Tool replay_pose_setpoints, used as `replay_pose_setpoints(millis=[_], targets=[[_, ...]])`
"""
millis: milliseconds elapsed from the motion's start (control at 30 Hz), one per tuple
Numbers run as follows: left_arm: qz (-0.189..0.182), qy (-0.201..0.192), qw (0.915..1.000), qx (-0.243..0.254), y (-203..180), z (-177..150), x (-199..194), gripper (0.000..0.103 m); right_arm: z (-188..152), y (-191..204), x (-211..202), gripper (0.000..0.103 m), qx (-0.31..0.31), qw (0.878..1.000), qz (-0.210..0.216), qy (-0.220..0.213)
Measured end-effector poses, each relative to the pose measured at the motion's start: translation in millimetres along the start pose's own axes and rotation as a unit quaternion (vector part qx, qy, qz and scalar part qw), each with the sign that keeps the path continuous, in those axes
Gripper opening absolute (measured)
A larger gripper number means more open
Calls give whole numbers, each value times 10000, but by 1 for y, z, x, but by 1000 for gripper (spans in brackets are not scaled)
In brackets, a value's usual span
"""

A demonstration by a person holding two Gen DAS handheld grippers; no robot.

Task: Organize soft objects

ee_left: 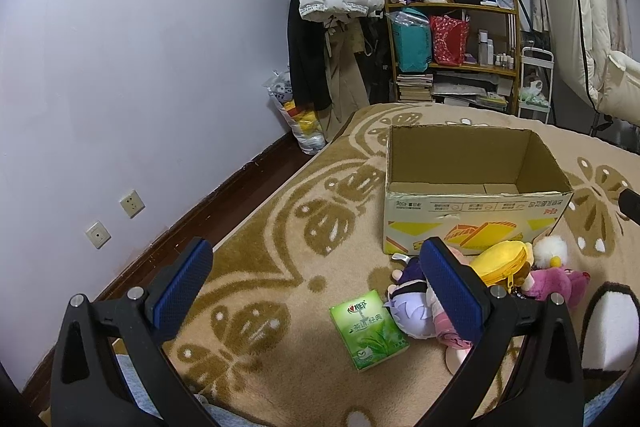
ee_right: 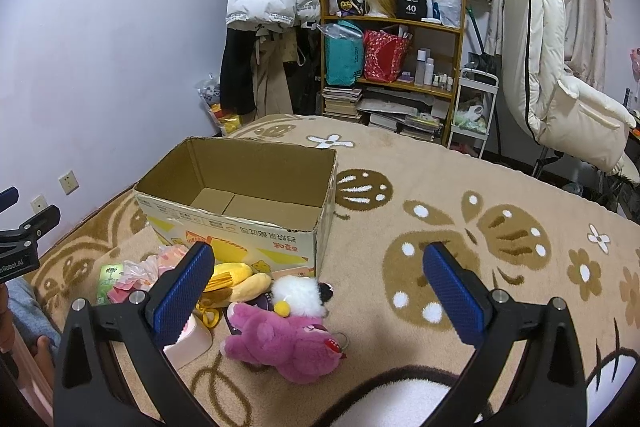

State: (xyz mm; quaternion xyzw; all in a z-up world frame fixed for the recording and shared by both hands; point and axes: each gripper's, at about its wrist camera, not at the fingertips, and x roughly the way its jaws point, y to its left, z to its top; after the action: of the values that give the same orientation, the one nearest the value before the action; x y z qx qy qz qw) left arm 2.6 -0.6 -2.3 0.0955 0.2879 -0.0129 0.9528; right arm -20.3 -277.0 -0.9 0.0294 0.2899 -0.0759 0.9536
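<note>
Brown cardboard is what I see first: an open box (ee_left: pixel 476 187) sitting on the tan patterned blanket (ee_left: pixel 280 227), its top flaps gone and nothing visible inside it. The soft toys lie in a heap just in front of its near wall. From my left tool I see a green tissue pack (ee_left: pixel 369 329) lying flat on the blanket, a purple-haired doll (ee_left: pixel 408 307) touching its right edge, a yellow plush (ee_left: pixel 504 261) against the box, a small white fluffy toy (ee_left: pixel 551 251) and a pink bear (ee_left: pixel 556 283) beside it.

My left gripper (ee_left: pixel 320 291) stands wide, nothing between its blue pads (ee_left: pixel 182 289); it hangs above the blanket, tilted down, with the tissue pack in the gap and the doll partly hidden behind the right pad.

My right gripper (ee_right: pixel 320 291) is also spread wide and holds nothing. Its left pad (ee_right: pixel 182 291) covers part of the yellow plush, and the pink bear lies in the gap below, on its side, with the white fluffy toy touching it from above. A pale pink object peeks out under that pad; I cannot tell what it is.
</note>
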Motion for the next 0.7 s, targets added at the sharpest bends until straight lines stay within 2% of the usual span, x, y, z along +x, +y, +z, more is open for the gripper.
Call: replay_pose_setpoints(millis=[700], targets=[[-6,-7,10000,39,-2,0,-3,102,0,0,1,103,3,10000,-8,10]])
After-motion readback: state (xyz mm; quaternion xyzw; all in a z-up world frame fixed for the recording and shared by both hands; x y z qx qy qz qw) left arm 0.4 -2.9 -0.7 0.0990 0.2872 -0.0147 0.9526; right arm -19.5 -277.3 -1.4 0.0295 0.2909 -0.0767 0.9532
